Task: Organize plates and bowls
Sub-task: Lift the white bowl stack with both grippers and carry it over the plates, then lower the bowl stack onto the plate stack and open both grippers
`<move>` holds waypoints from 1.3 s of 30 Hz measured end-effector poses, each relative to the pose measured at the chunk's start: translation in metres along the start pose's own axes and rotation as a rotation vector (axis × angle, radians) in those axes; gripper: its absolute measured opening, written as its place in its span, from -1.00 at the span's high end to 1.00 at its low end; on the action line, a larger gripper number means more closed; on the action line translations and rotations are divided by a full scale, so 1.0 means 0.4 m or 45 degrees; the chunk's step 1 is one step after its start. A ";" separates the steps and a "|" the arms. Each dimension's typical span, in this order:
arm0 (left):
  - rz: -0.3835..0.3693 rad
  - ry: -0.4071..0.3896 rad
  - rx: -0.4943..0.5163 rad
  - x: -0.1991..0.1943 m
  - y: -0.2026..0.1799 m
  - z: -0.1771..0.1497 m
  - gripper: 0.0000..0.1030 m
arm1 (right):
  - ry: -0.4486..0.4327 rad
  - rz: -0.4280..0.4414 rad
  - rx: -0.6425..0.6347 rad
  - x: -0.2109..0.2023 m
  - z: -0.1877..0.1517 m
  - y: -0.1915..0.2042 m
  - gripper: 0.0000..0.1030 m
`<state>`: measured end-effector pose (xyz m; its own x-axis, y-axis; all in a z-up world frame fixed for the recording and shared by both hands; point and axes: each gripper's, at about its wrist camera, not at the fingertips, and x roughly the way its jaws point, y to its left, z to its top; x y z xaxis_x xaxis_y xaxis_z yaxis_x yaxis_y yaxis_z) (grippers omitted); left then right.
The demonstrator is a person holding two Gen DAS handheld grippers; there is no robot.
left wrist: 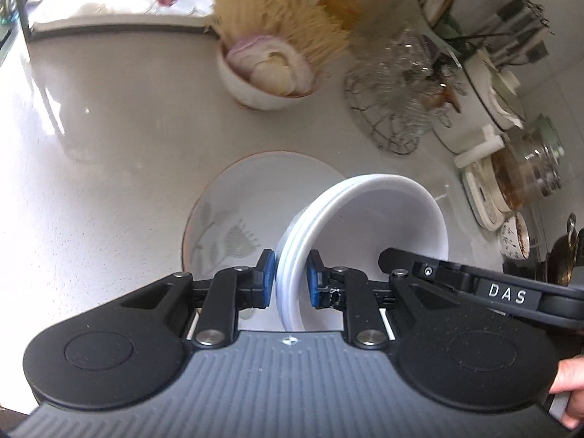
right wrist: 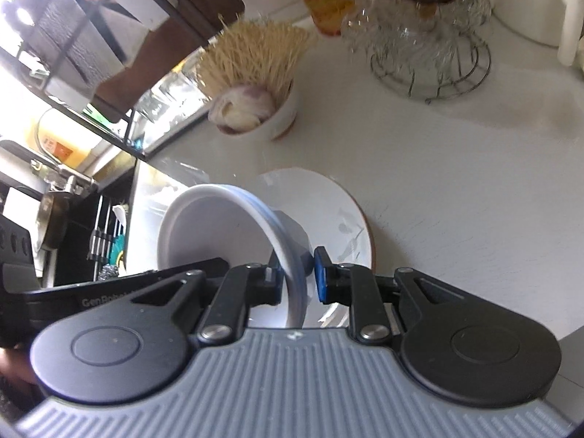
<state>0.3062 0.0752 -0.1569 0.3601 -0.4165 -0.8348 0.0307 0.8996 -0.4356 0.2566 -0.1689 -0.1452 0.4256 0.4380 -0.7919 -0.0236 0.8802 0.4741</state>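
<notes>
A stack of white bowls (left wrist: 365,226) hangs tilted just above a white plate with a grey leaf print (left wrist: 226,215) that lies on the pale counter. In the left wrist view my left gripper (left wrist: 290,281) is shut on the stack's near rim, one blue pad on each side of it. The right wrist view shows the same stack of bowls (right wrist: 211,226) with my right gripper (right wrist: 297,279) shut on the opposite rim, over the plate (right wrist: 339,211). Each gripper's black housing reaches into the other's view beside the bowls.
Behind the plate stands a small bowl of onion, garlic and thin sticks (left wrist: 262,73). A wire basket of glassware (left wrist: 398,109) and jars (left wrist: 525,168) crowd the back right. A dish rack and sink area (right wrist: 73,189) lie off the counter's left edge. A hand (left wrist: 569,394) holds the handle.
</notes>
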 end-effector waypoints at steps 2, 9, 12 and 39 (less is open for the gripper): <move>0.004 0.013 -0.012 0.018 0.009 0.004 0.58 | 0.019 -0.008 0.011 0.017 -0.003 -0.005 0.60; 0.002 0.044 0.000 0.072 0.014 0.026 0.58 | 0.050 -0.051 0.032 0.064 0.000 -0.019 0.60; 0.011 0.055 0.015 0.089 0.012 0.036 0.58 | 0.049 -0.058 0.051 0.079 0.002 -0.028 0.59; 0.051 -0.127 0.174 -0.057 -0.057 0.099 0.44 | -0.203 -0.035 -0.035 -0.059 0.030 0.013 0.58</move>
<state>0.3341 0.0694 -0.1145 0.4540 -0.3713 -0.8100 0.1388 0.9274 -0.3473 0.2573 -0.1768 -0.1193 0.5645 0.3806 -0.7324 -0.0335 0.8972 0.4404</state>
